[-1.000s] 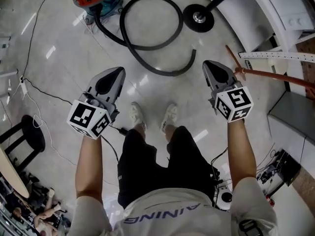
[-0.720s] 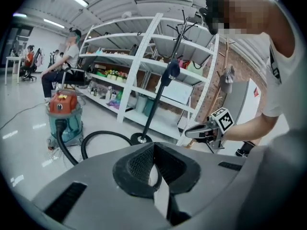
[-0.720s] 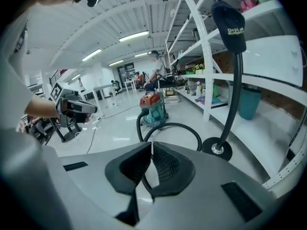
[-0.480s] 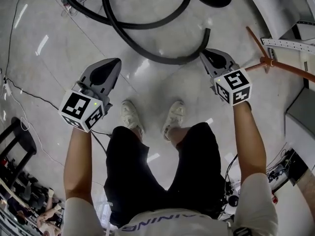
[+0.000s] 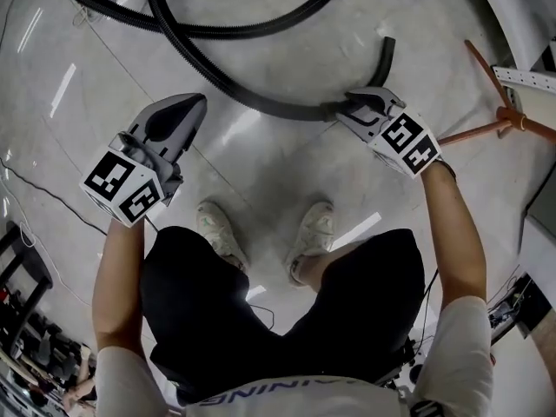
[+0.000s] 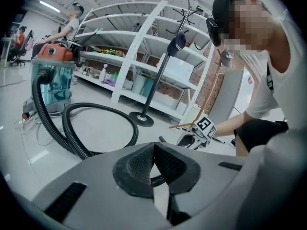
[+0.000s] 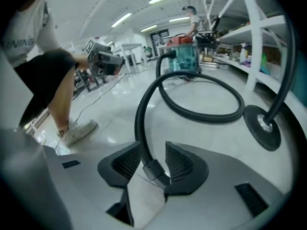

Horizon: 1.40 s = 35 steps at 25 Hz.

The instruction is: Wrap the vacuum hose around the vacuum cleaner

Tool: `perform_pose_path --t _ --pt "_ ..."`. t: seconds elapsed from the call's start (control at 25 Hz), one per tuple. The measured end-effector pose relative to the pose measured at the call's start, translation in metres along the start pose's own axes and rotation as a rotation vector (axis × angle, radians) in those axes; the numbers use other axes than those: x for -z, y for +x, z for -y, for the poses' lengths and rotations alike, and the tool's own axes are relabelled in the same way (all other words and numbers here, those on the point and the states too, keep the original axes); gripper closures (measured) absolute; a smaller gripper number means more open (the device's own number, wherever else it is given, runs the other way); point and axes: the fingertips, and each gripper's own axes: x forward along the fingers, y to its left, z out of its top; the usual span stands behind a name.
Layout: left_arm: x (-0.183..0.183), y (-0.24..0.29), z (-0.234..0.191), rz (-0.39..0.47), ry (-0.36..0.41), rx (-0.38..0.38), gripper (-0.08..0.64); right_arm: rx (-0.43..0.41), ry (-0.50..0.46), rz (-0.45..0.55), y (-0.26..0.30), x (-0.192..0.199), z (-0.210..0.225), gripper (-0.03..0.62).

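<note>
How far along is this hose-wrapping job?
Barely begun. Nothing is wrapped: the vacuum hose lies in loose loops on the floor beside the vacuum cleaner. In hand: the jaws of the right gripper have just been opening, with the hose's end between them, unclamped. Gripping and winding remain.

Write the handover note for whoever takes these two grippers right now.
Left gripper: shut, empty, off to the side of the hose.
Right gripper: jaws have just been opening. They straddle the vacuum hose near its free end, pads not clamped.
Vacuum cleaner: stands across the floor near the shelves. The hose is attached to it and lies in loose loops.
Done: reach to the hose end only, nothing wrapped.
Left: grip the hose, bring it to the vacuum cleaner, wind it around the body.
</note>
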Motion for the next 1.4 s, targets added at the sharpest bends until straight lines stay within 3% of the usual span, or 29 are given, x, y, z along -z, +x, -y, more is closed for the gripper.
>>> perform_pose_path --t 0.24,0.44,0.68,0.8,1.0,1.2,1.4 --pt "0.016 0.025 -0.024 0.028 -0.048 0.033 0.543 -0.120 -0.262 -0.202 0.062 0.065 -0.004 0.366" --pt "0.011 0.034 -0.024 0.068 -0.086 0.096 0.543 -0.227 -0.390 -0.319 0.088 0.095 -0.007 0.338" --pt "0.015 0.035 -0.028 0.072 -0.102 0.126 0.543 -0.316 -0.468 -0.456 0.113 0.118 -0.010 0.337" --pt "0.020 0.036 -0.028 0.061 -0.113 0.150 0.543 -0.327 -0.491 -0.485 0.116 0.118 -0.008 0.345" --pt "0.025 0.039 -0.029 0.050 -0.115 0.166 0.543 -0.248 -0.518 -0.486 0.120 0.117 -0.006 0.350" --pt "0.008 0.033 -0.025 0.047 -0.102 0.154 0.543 -0.280 -0.461 -0.449 0.107 0.115 -0.013 0.352" --pt "-0.039 -0.011 -0.014 0.055 -0.119 0.128 0.543 -0.306 -0.393 -0.363 0.054 0.047 -0.040 0.353"
